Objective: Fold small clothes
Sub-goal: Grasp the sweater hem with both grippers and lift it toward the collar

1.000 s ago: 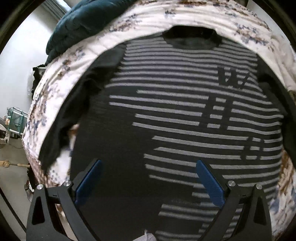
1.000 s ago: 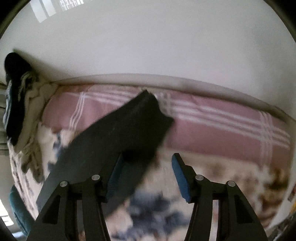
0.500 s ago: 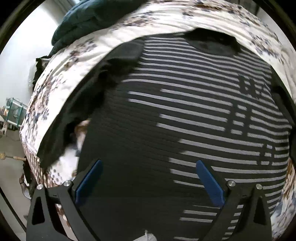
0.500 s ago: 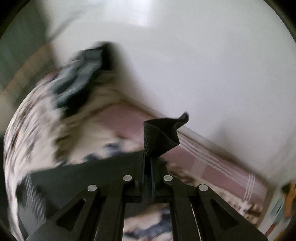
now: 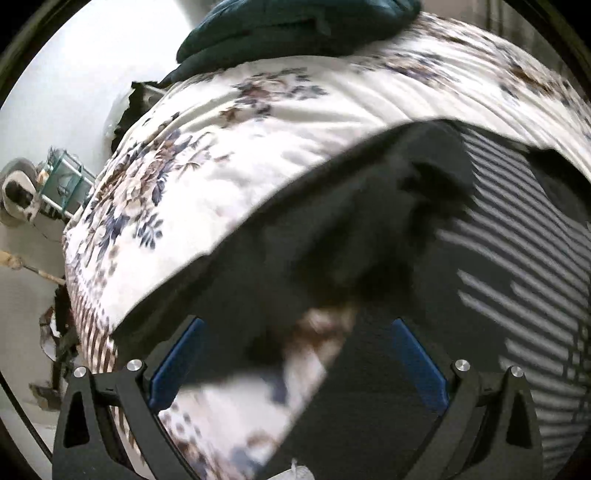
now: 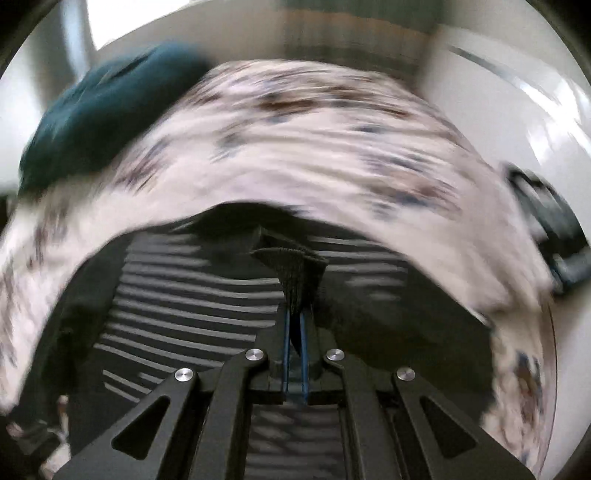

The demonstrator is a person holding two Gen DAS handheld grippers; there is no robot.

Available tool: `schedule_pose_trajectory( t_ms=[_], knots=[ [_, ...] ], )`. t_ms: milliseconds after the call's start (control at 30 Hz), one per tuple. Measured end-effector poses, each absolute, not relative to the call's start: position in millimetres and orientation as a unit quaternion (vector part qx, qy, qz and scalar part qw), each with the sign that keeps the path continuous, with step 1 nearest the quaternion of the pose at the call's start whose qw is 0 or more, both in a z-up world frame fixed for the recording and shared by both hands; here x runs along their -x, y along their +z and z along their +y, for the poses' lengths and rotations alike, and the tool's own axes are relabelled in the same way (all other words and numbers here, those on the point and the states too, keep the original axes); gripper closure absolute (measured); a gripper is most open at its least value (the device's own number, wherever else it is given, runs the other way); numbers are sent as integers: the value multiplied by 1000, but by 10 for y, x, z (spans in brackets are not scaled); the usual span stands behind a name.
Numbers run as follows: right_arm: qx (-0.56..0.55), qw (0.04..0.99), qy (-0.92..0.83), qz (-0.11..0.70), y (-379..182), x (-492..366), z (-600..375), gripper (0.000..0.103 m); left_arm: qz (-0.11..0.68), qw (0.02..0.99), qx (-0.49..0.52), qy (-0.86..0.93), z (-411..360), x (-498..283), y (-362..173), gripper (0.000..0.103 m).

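Note:
A black sweater with grey stripes [image 5: 524, 266] lies flat on a floral bedspread [image 5: 236, 155]. Its plain black left sleeve [image 5: 280, 258] stretches toward the bed's edge. My left gripper [image 5: 295, 365] is open, its blue pads straddling the gap between that sleeve and the sweater's side, just above the cloth. My right gripper [image 6: 294, 325] is shut on the black cuff of the other sleeve [image 6: 295, 273] and holds it over the striped chest [image 6: 192, 295]. The right wrist view is motion-blurred.
A dark teal blanket [image 5: 295, 26] is heaped at the far end of the bed, also in the right wrist view [image 6: 96, 114]. The bed's left edge drops to the floor with clutter and a green rack [image 5: 62, 181]. A dark object [image 6: 546, 229] lies at the right.
The left gripper has moved left from over the sweater's body to its left sleeve. The right gripper shut on the right sleeve's cuff and swung it over the sweater's chest.

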State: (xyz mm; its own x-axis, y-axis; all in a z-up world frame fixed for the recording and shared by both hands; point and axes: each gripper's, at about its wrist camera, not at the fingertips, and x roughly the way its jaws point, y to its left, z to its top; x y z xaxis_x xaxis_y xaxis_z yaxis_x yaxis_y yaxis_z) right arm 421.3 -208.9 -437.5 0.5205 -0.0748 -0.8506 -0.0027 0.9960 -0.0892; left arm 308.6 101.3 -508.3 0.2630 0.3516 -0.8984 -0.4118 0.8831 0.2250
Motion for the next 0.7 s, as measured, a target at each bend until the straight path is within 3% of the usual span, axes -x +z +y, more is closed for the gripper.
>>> schedule_pose_trajectory(
  t_ms=[233,467,533,600,700],
  knots=[
    [164,837,71,517,-5169,-4399,-151,99,537,805,57,246,1582,-3218,-5090,0],
    [205,808,107,542,-5404,-4221,431,96,533,805,85,247,2016,-3149,-5062,0],
    [168,790,130,575,-5429,-4261,329,83,533,804,95,247,2146,-3073,-5021,0],
    [90,773,152,609,-5330,-4165,92,52,534,801,115,244,2336,-2871,-4950,0],
    [24,773,131,620,-5131,-3897,-338,47,554,784,141,244,2613,-2507,-4930,0]
  ],
)
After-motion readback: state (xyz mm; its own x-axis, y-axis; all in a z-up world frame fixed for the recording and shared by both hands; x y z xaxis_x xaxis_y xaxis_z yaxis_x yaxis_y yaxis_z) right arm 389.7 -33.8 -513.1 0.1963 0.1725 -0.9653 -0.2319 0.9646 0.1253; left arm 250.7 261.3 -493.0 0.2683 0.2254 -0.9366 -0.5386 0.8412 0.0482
